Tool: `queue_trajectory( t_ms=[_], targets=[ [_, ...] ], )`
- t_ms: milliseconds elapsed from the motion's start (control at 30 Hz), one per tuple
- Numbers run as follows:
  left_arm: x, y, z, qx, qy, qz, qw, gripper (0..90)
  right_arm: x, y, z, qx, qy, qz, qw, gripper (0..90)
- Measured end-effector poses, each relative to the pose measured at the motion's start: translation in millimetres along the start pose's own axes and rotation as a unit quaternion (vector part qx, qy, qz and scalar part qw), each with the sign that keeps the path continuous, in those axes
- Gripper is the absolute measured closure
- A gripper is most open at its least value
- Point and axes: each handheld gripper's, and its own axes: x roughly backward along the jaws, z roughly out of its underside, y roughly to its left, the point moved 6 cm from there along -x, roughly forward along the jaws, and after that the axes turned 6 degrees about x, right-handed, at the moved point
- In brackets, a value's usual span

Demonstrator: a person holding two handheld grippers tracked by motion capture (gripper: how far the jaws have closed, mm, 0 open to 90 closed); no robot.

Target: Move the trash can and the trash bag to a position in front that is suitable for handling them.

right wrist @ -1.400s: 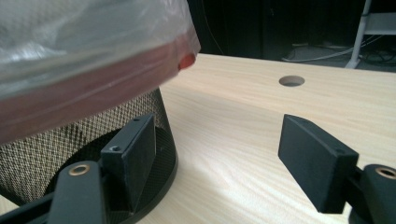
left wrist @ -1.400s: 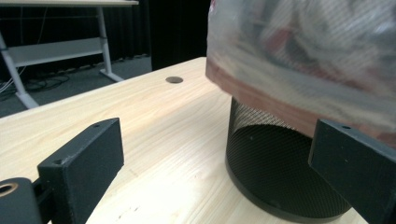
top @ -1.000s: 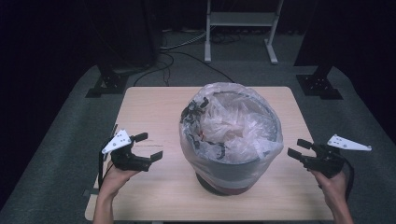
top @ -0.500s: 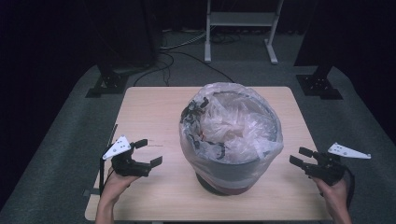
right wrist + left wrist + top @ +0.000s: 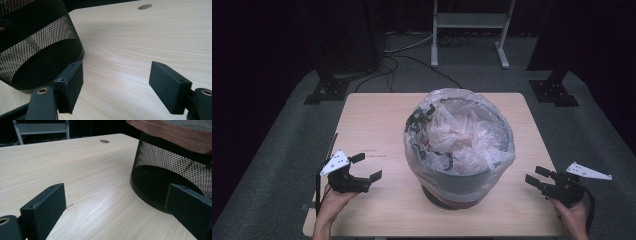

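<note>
**Both grippers sitting released beside the lined bin**

A black wire-mesh waste bin (image 5: 457, 185) is standing in the middle of the pale wooden bench (image 5: 377, 125), and a clear crumpled plastic bag liner (image 5: 462, 132) is draping over its rim and hanging partway down its wall. The left gripper (image 5: 368, 167) is hovering near the bin's left side, its fingers (image 5: 45, 206) spread wide and holding nothing. The right gripper (image 5: 536, 176) is hovering at the bin's right side, near the bench's edge, its fingers (image 5: 71, 85) likewise released and empty. Neither gripper is touching the bin or the liner.
</note>
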Motion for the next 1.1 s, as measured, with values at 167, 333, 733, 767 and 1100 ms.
queue_trajectory(
  t_ms=[167,333,733,767,1100],
  targets=[
    [-0.1,0.1,3.0,-0.001,0.004,-0.003,1.0,2.1,4.2,-1.2,7.4,-0.005,0.0,0.004,1.0,26.5],
    [0.0,-0.7,5.0,-0.001,0.007,-0.003,1.0,2.1,6.8,-1.4,14.2,-0.008,0.002,0.006,1.0,26.5],
    [-2.8,-5.5,7.0,-0.004,0.011,0.002,0.9999,2.1,9.6,0.3,19.6,-0.014,-0.005,0.005,0.9999,26.5],
    [-3.0,-5.7,7.2,-0.003,0.01,0.002,0.9999,2.1,9.8,0.3,19.5,-0.015,-0.007,0.005,0.9999,26.5],
    [-5.2,-9.7,8.2,-0.004,0.011,0.007,0.9999,2.1,10.4,6.6,20.0,-0.007,-0.008,0.006,0.9999,26.5]
  ],
)
